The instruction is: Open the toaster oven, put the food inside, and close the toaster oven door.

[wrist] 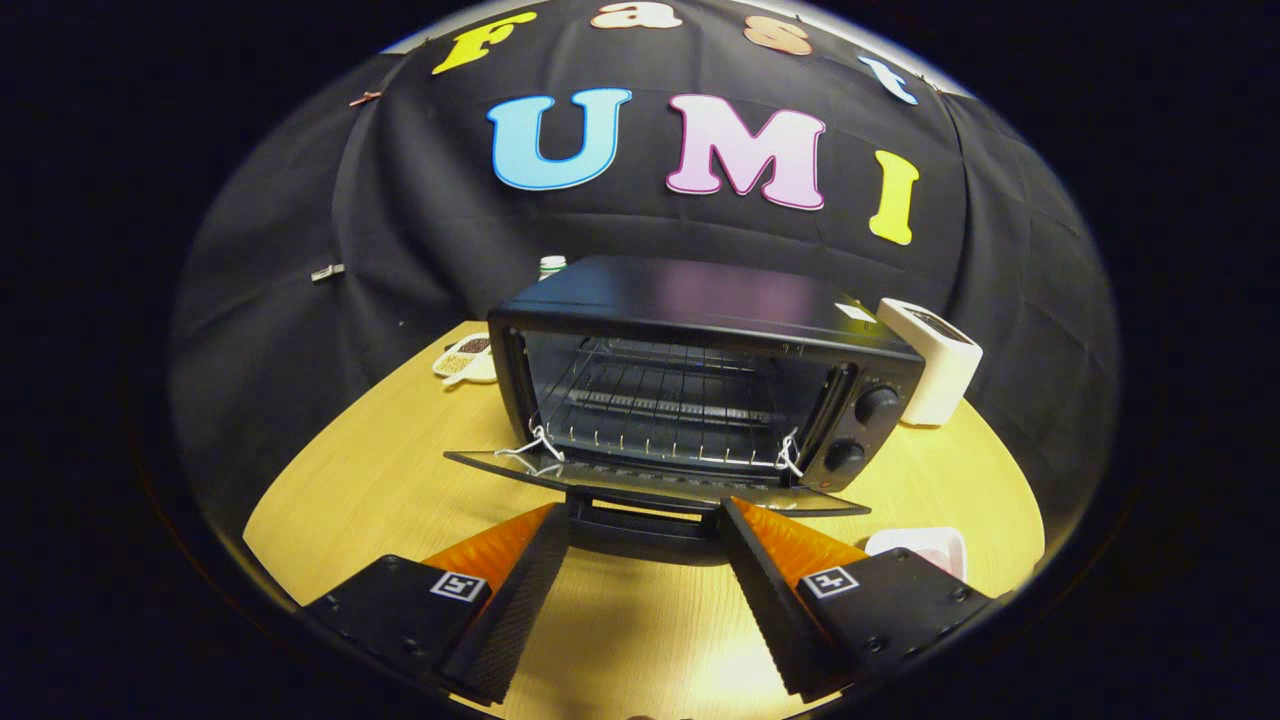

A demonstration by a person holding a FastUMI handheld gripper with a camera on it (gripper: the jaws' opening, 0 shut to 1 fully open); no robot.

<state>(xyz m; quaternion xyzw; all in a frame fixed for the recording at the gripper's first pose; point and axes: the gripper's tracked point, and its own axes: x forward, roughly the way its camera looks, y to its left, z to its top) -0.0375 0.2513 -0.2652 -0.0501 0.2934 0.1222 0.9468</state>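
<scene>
Glossy black metal toaster oven [700,300] with wire rack [660,400], on smooth pale wood-grain table [400,470]

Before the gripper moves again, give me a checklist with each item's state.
1. Toaster oven door folded down: ok.
2. Wire rack free of items: ok.
3. Gripper open, fingers either side of the door handle, not pressing it: ok.
4. Food in the gripper: not ok.
5. Food located: cannot tell; a white dish sits by one finger, contents hidden.
6. Knobs setting: cannot tell.
</scene>
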